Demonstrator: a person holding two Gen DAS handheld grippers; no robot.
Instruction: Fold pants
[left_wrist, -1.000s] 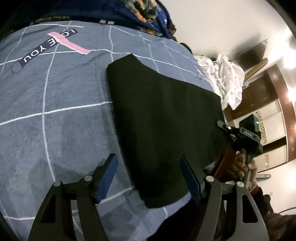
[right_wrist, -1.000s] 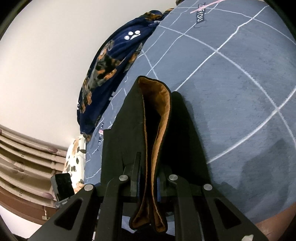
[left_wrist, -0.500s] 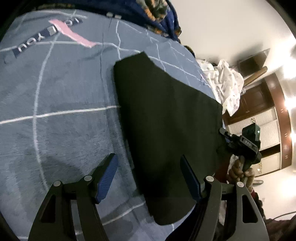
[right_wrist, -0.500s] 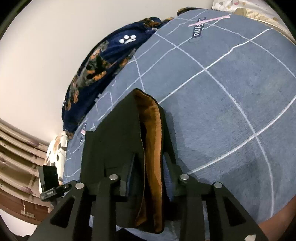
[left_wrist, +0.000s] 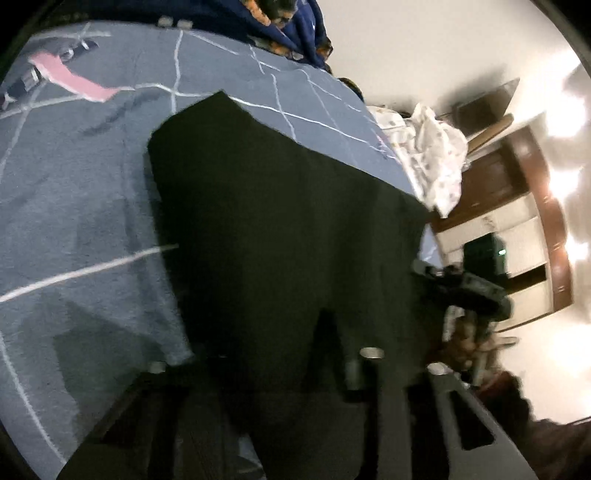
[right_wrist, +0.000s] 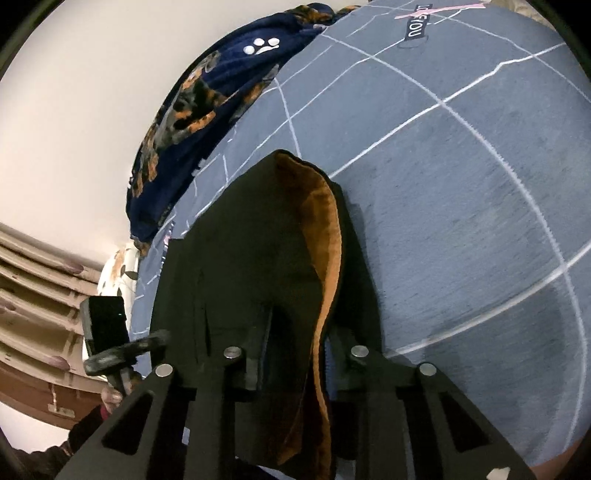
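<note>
Hand-held grippers, left (left_wrist: 295, 354) and right (right_wrist: 295, 350), each pinched the pants' (left_wrist: 280, 229) near edge on the bed (left_wrist: 81, 206), jaws just closing; pants lay flat, folding still ahead.

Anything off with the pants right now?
One thing: at the right gripper the black pants gape open along their edge, showing the orange lining. Otherwise they lie flat on the grey checked bedspread, no visible bunching or damage.
</note>
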